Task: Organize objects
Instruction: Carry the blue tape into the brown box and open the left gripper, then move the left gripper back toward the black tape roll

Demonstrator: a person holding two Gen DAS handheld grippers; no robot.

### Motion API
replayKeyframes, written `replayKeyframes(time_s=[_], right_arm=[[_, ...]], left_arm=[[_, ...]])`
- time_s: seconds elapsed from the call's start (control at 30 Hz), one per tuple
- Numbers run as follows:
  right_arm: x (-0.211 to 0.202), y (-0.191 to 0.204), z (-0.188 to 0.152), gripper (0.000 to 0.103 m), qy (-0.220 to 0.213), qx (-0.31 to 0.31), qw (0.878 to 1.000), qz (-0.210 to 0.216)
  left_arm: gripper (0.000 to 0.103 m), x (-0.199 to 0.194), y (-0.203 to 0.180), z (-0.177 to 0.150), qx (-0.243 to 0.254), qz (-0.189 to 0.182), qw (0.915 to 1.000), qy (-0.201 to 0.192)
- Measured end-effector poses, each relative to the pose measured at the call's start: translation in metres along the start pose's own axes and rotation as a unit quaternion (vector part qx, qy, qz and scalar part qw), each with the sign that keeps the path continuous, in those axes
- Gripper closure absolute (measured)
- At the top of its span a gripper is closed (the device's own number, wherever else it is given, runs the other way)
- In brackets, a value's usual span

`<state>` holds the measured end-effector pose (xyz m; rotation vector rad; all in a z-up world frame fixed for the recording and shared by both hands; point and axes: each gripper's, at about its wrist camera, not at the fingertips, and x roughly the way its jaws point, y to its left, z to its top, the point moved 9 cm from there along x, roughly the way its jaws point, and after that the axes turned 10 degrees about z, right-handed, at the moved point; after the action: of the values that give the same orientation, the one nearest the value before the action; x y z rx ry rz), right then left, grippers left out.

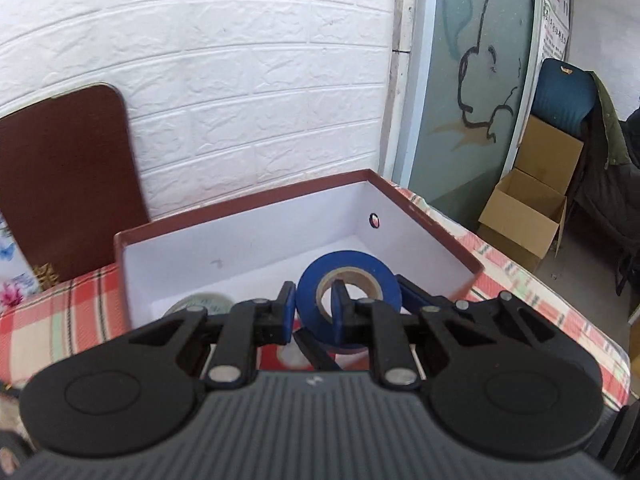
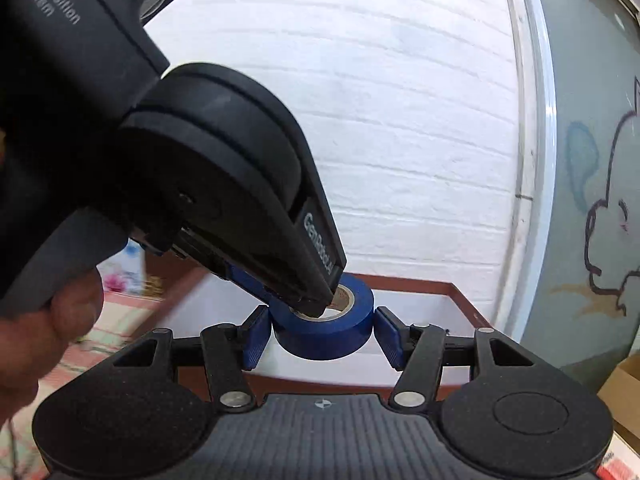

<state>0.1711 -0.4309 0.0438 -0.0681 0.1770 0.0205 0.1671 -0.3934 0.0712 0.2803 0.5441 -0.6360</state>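
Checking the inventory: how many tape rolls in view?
2. The blue tape roll is held over the open box, left gripper pinching its wall, right gripper clamping its outside. A pale roll lies inside the box, mostly hidden; more may be hidden.

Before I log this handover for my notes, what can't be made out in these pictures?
- Left wrist view: the pale roll in the box is mostly hidden by the left gripper.
- Right wrist view: the tape's core is covered by the left gripper's fingers.
- Right wrist view: the hand is blurred and cut by the frame edge.
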Motion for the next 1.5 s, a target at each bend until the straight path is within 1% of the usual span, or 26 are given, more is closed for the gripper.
replayKeyframes(time_s=[0.1,0.13,0.17,0.2,0.27,0.4,0.47,0.6,0.67,0.73,0.83,0.93,1.03,1.2,1.33,1.5], right_arm=[[0.028,-0.016,-0.012,0.045,0.025,0.001,1.0,-0.016],[0.035,-0.02,-0.017,0.038,0.031,0.005,0.999,-0.025],[0.035,-0.024,-0.02,0.035,0.023,0.018,0.999,-0.024],[0.034,-0.028,-0.022,0.035,0.02,0.03,0.999,-0.022],[0.028,-0.027,-0.023,0.035,0.014,0.02,0.999,-0.025],[0.011,-0.019,-0.02,0.036,0.008,0.027,0.999,-0.016],[-0.004,-0.01,-0.021,0.036,0.002,0.03,0.999,-0.013],[-0.039,0.01,-0.026,0.035,-0.004,0.04,0.999,-0.008],[-0.053,0.02,-0.033,0.035,0.007,0.051,0.999,0.0],[-0.062,0.031,-0.042,0.035,0.026,0.06,0.998,0.011],[-0.068,0.047,-0.06,0.035,0.075,0.09,0.992,0.042],[-0.067,0.069,-0.081,0.035,0.132,0.114,0.981,0.081],[-0.071,0.096,-0.096,0.035,0.172,0.117,0.973,0.104],[-0.053,0.133,-0.101,0.035,0.197,0.096,0.966,0.134],[-0.057,0.16,-0.108,0.035,0.212,0.069,0.962,0.155],[-0.055,0.192,-0.103,0.035,0.22,0.042,0.958,0.178]], left_arm=[[0.081,0.032,-0.006,0.006,-0.002,0.007,0.9999,0.013],[0.073,0.043,-0.006,0.002,-0.003,0.016,0.9997,0.02],[0.067,0.051,-0.005,-0.002,-0.001,0.029,0.9992,0.028],[0.067,0.057,-0.003,-0.006,0.001,0.038,0.9986,0.036],[0.067,0.055,0.001,-0.01,-0.009,0.038,0.9986,0.037],[0.066,0.025,0.003,-0.017,-0.005,0.048,0.9985,0.027],[0.061,0.008,0.006,-0.025,-0.004,0.054,0.9982,0.026],[0.059,-0.025,0.009,-0.046,-0.001,0.06,0.9979,0.025],[0.059,-0.039,0.012,-0.058,0.004,0.071,0.9971,0.025],[0.059,-0.05,0.017,-0.071,0.006,0.076,0.9967,0.028],[0.059,-0.061,0.035,-0.094,-0.007,0.092,0.9947,0.044],[0.059,-0.07,0.06,-0.118,-0.024,0.118,0.991,0.059],[0.059,-0.076,0.087,-0.145,-0.041,0.144,0.9858,0.076],[0.059,-0.084,0.137,-0.186,-0.083,0.184,0.9735,0.108],[0.059,-0.091,0.168,-0.21,-0.101,0.209,0.9653,0.12],[0.059,-0.101,0.204,-0.23,-0.123,0.231,0.9573,0.123]])
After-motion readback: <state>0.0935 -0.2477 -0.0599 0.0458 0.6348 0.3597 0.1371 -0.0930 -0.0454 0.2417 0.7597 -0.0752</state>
